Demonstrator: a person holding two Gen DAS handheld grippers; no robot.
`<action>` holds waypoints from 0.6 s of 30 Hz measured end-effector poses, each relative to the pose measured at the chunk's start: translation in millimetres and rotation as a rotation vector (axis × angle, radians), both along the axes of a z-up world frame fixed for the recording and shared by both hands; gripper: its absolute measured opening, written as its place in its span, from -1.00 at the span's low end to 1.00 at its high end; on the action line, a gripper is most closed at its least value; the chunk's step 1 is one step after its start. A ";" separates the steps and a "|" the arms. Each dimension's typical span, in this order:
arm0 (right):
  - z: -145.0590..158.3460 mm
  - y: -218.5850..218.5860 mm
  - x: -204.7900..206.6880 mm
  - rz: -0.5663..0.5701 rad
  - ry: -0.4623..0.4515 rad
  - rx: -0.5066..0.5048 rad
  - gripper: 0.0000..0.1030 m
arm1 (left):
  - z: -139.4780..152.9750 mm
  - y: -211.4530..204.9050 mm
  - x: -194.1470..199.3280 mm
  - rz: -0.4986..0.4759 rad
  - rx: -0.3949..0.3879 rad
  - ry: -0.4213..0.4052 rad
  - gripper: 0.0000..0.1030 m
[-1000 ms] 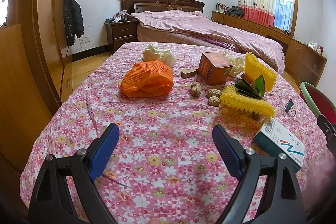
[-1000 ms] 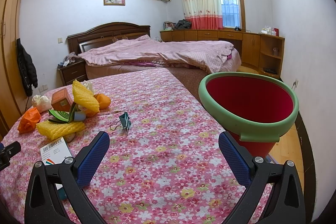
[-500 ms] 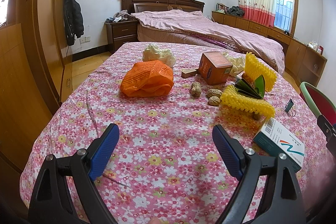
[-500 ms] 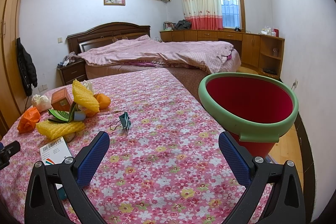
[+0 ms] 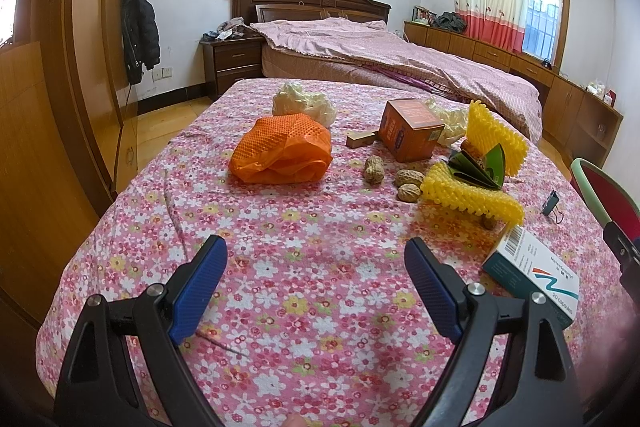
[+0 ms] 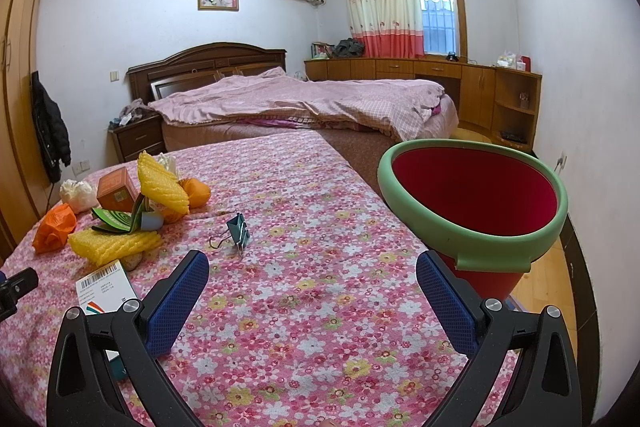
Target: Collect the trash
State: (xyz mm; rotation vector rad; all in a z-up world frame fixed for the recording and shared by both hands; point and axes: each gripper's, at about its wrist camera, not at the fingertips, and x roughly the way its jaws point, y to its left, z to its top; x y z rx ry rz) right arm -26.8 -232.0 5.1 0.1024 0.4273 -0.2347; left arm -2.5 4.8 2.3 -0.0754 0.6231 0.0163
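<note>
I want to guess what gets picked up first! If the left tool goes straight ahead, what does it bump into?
Probably just the flowered cloth first. The open left tool points over a bare stretch; farther along sit the peanuts, though depth is hard to judge.

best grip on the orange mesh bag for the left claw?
Take the orange bag across its raised top fold, coming down from above and slightly from the near side. It lies as a soft, crumpled heap on the tablecloth, with no rigid edge, so pinching a bunched ridge should hold better than its flat sides. The left claw is open and nothing stands between it and the bag.
</note>
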 end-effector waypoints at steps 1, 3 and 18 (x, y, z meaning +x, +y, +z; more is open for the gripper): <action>0.0 -0.2 0.1 0.000 0.000 0.000 1.00 | -0.1 -0.2 0.2 0.000 0.000 0.000 0.75; 0.0 0.1 0.0 0.000 0.000 -0.001 1.00 | 0.0 0.1 0.1 0.000 0.000 0.001 0.75; 0.2 -2.0 -0.8 -0.001 -0.001 -0.005 1.00 | -2.1 -0.6 0.0 0.000 -0.003 0.002 0.75</action>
